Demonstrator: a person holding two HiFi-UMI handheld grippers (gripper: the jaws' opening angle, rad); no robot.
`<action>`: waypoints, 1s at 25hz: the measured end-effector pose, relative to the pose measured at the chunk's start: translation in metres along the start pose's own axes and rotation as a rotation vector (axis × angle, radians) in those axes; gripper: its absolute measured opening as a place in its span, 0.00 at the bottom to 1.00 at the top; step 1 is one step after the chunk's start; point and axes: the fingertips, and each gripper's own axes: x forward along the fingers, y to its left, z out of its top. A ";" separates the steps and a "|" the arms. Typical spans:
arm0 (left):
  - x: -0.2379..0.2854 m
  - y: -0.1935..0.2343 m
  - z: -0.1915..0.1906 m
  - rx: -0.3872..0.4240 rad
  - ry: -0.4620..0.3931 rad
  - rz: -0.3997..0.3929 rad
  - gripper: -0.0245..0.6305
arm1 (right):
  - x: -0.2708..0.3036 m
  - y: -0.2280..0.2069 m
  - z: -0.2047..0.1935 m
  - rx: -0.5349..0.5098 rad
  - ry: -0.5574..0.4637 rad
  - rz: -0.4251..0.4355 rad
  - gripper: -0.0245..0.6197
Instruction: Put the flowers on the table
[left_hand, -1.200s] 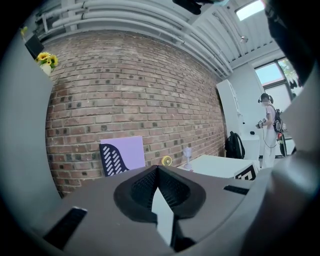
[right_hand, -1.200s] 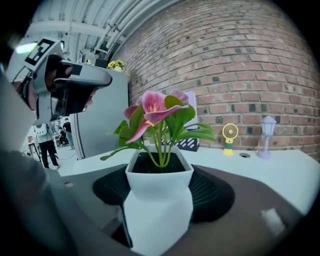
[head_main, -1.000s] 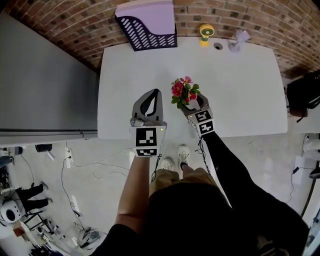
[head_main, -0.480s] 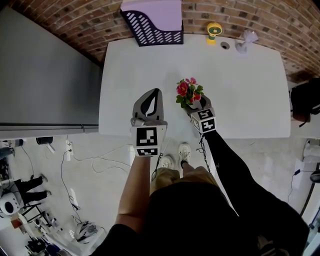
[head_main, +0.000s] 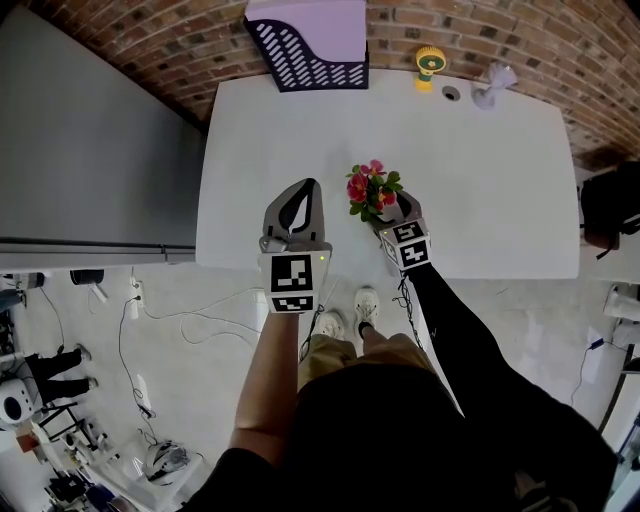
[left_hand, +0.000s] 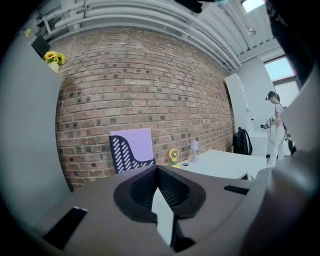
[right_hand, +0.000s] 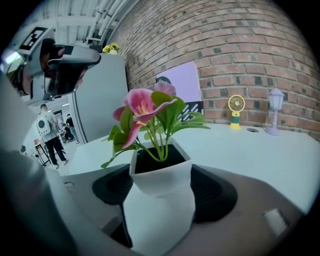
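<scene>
Holding entry: right gripper (head_main: 393, 209), jaws clamped on the two sides of a white pot (right_hand: 161, 200) that carries the flowers (head_main: 369, 188). In the right gripper view the pot fills the gap between the jaws, and both dark pads press its walls.

Orientation: pot upright, long axis vertical, stems rising straight from the soil. The pink blooms lean slightly left.

Location: over the near-middle part of the table (head_main: 480, 170), a little in from its near edge. The gripper reaches in from the near side, so the pot sits at its far end, flowers above and beyond the jaws. Whether the pot's base touches the tabletop cannot be told, since the gripper hides it in both views.

Governing relation: the tabletop lies directly under the pot. Judged requirement: any remaining travel is straight down with the pot kept vertical. The jaws then part sideways and draw back toward the near edge, so that the pot is not dragged or tipped.

Second tool: left gripper (head_main: 303, 196), jaws pressed together on nothing. It points toward the far side, just left of the flowers, near them but apart, and is not engaged.

Other items: purple file holder (head_main: 305, 45) at the far edge, left. Yellow fan (head_main: 430, 60) and small lamp (head_main: 494, 80) at the far edge, right. All three are well apart from the flowers.
</scene>
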 end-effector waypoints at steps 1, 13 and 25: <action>-0.001 0.000 0.000 -0.001 0.001 0.001 0.05 | -0.002 0.001 -0.001 -0.004 0.003 0.000 0.58; -0.007 -0.003 0.002 0.006 -0.007 0.004 0.05 | -0.040 -0.011 -0.008 0.026 -0.017 -0.053 0.58; -0.024 -0.010 0.027 -0.003 -0.053 0.017 0.05 | -0.102 -0.026 0.045 -0.006 -0.164 -0.138 0.58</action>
